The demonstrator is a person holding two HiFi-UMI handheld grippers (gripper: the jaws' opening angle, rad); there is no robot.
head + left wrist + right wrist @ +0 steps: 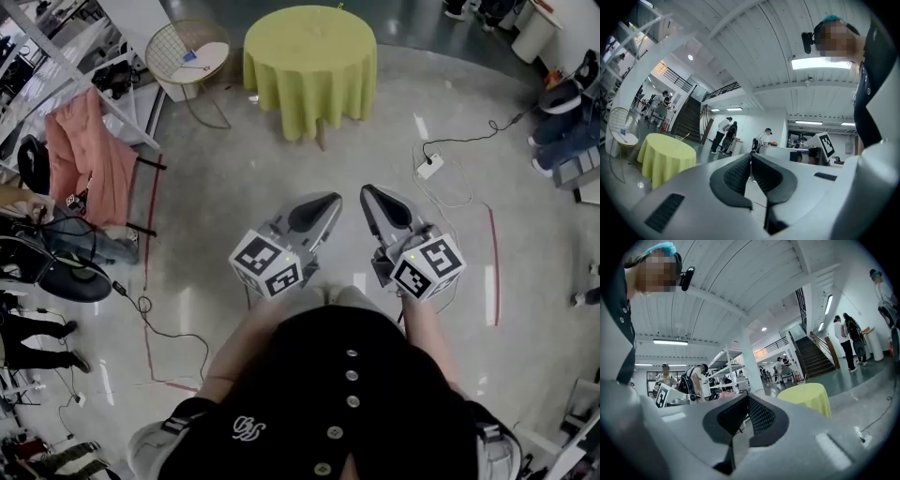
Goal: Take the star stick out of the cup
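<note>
- Star stick [685,136] shows only in the left gripper view, as a thin pale line leaning out of the cup [679,138]. The cup stands on the round table [309,66] with the yellow-green cloth, the largest piece in the scene. The table is far across the grey floor [234,197], well apart from both grippers. The stick's head is too small to make out.
- Person in a black buttoned top [347,394] fills the near middle of the head view, arms reaching forward.
- Pink garment [89,155] hangs on a rack at the far left.
- Wire side table [159,47] stands just left of the yellow-green table, with a white disc on top.
- Left gripper [330,200] is held near the body, tilted toward the right. In its own view the jaws are pressed together at the tips with nothing between them.
- Right gripper [367,190] sits just beside it, tilted toward the left. Its jaws are likewise closed tip to tip and empty.
- Red tape line [492,262] runs along the floor at the right.
- White power strip [429,166] lies on the floor right of the table, its cable trailing farther right.
</note>
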